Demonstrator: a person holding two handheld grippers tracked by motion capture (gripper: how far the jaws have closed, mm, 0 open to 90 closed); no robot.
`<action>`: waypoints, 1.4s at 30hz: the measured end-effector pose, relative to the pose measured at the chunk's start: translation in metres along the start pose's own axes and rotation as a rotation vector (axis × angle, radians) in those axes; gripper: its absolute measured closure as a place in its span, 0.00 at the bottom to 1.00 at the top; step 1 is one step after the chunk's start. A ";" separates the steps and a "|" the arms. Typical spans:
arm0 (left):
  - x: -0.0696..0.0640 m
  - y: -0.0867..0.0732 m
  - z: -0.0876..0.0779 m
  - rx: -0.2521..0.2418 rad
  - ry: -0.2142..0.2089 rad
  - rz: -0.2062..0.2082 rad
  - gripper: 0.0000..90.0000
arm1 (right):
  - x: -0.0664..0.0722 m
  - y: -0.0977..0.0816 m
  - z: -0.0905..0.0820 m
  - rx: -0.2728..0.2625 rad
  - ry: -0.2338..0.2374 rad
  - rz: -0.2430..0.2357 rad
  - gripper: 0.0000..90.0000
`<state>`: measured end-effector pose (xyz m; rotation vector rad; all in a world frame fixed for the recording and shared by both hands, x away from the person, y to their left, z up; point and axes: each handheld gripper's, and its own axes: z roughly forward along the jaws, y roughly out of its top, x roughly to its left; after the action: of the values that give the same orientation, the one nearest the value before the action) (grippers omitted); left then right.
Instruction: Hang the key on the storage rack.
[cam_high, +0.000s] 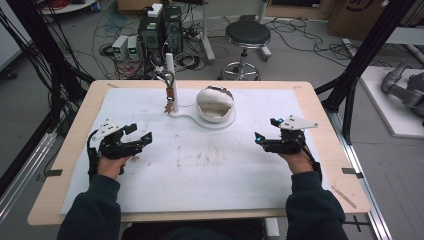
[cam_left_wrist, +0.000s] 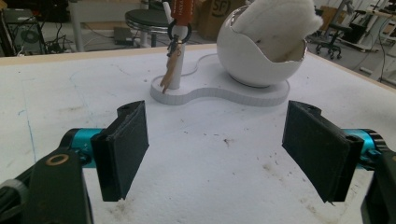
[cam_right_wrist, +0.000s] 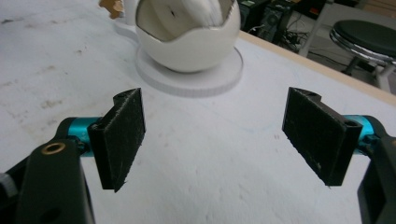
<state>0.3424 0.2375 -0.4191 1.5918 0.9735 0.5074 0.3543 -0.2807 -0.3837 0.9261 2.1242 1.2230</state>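
Left gripper near table's left edge, right gripper near right edge; both jaws spread wide, empty; egg-shaped bowl and keyring post at far-centre edge; likely approach: advance level, centre jaws before closing.

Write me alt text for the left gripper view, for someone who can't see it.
The left gripper is open and empty above a stained white mat. Ahead on a white base stand a white egg-shaped bowl with soft white stuffing and a thin post hung with a ring and small charms.
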 end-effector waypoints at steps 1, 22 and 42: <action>-0.001 0.000 0.000 -0.002 0.000 0.000 0.25 | -0.002 -0.005 -0.002 0.002 -0.005 0.011 0.24; -0.004 0.002 -0.001 -0.002 -0.006 0.020 0.25 | -0.010 -0.025 -0.015 0.028 -0.045 0.041 0.24; -0.004 0.001 -0.001 0.000 -0.008 0.018 0.25 | -0.010 -0.026 -0.014 0.028 -0.046 0.041 0.24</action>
<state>0.3394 0.2344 -0.4173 1.6028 0.9538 0.5138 0.3432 -0.3051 -0.3995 1.0053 2.1011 1.1836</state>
